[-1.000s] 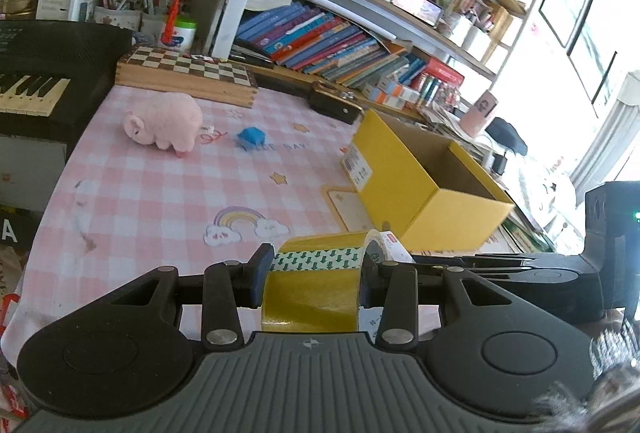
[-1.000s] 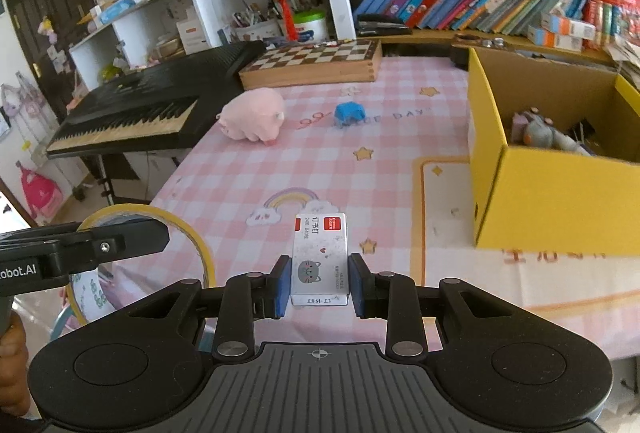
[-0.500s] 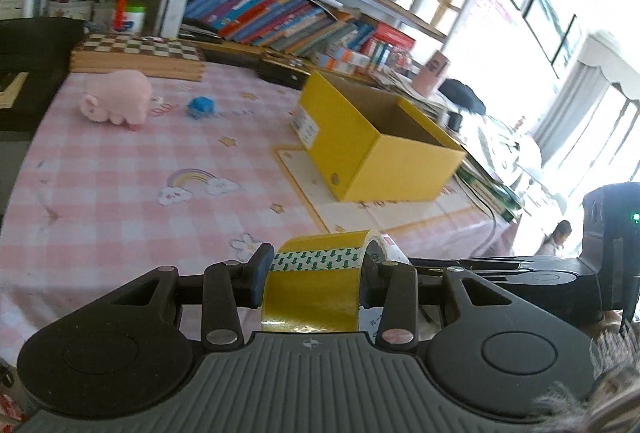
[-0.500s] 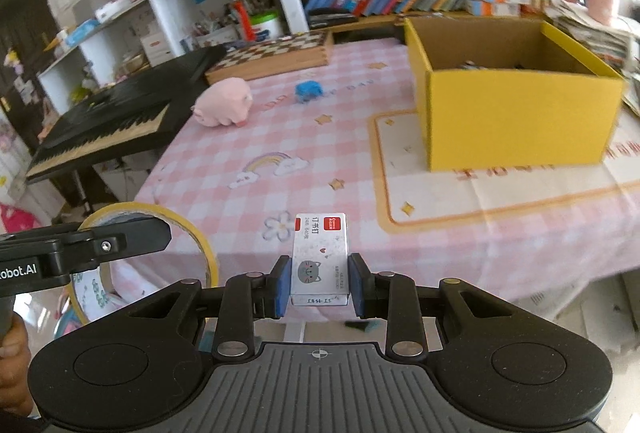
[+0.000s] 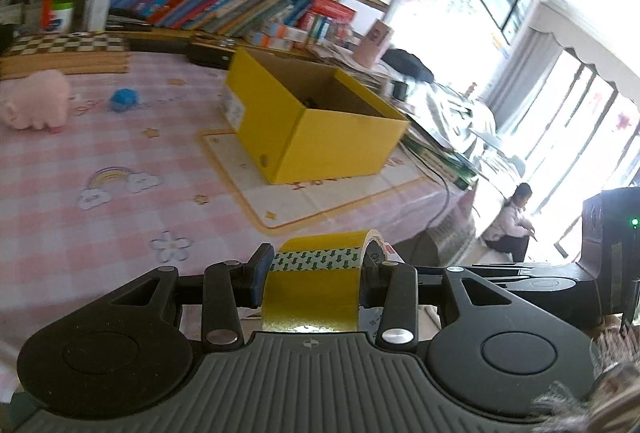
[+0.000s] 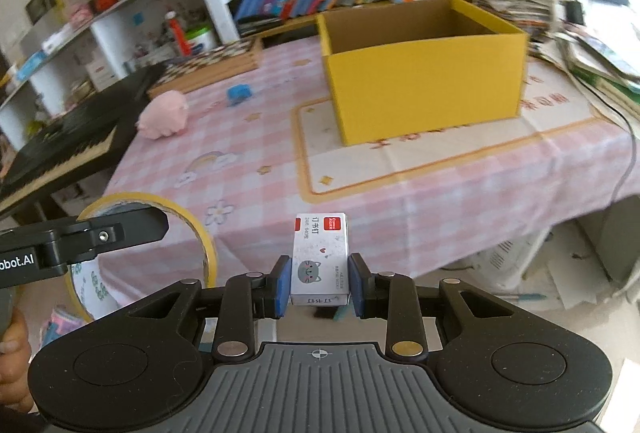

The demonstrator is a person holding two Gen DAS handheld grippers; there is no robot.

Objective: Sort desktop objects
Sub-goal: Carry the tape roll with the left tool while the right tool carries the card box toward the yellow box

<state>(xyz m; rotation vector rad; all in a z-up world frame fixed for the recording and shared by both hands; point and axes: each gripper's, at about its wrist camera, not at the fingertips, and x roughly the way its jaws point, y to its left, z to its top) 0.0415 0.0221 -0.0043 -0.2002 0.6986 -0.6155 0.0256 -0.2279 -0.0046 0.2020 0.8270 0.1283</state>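
My left gripper point(image 5: 316, 275) is shut on a yellow tape roll point(image 5: 312, 289) with a green arrow strip, held off the table's near edge. The roll also shows in the right wrist view point(image 6: 200, 233). My right gripper point(image 6: 320, 287) is shut on a small white staple box point(image 6: 320, 257) with a red label and a cat drawing, also held in front of the table. An open yellow cardboard box point(image 6: 424, 73) stands on the pink checked tablecloth point(image 6: 248, 169); it also shows in the left wrist view point(image 5: 312, 125).
A pink plush pig point(image 6: 164, 115) and a small blue object point(image 6: 239, 93) lie on the far left of the cloth. A chessboard box point(image 5: 68, 53), a black keyboard point(image 6: 60, 137), bookshelves point(image 5: 224, 5) and paper stacks point(image 6: 592, 41) surround the table. A cable point(image 6: 624, 153) hangs at the right edge.
Both grippers have drawn back from the table and swung to the right, so the yellow box and cloth look farther away. Each still holds its object.
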